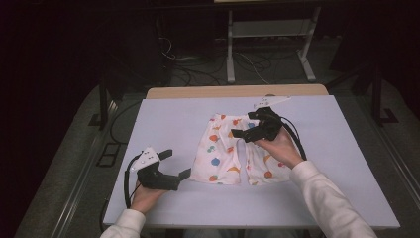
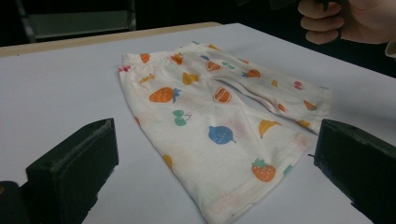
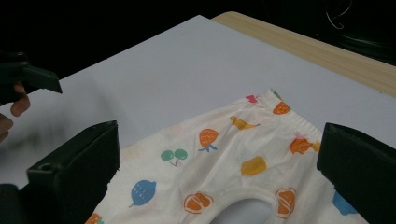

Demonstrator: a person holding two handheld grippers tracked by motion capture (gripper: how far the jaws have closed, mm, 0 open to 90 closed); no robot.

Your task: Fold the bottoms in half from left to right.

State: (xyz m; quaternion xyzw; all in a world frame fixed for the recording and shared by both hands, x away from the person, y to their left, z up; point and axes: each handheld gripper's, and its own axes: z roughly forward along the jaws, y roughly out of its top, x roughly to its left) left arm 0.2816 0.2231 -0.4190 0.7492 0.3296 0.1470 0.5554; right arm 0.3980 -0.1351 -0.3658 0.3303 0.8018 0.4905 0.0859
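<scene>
Jaws spread on both: the right gripper (image 1: 243, 130) hovers over the fruit-print shorts (image 1: 223, 153), the left gripper (image 1: 174, 163) beside them.

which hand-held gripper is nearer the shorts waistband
Right. The right hand-held gripper hovers open over the waistband of the shorts; the left hand-held gripper, also open, sits off the leg hems, on the white table.

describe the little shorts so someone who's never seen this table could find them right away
Start at the white table that the high view looks down on. In its middle, slightly right, lie the shorts, spread flat with the waistband at the far side and both legs toward the person. They are the one cloth item there: white fabric printed with orange, blue and green fruit.
</scene>
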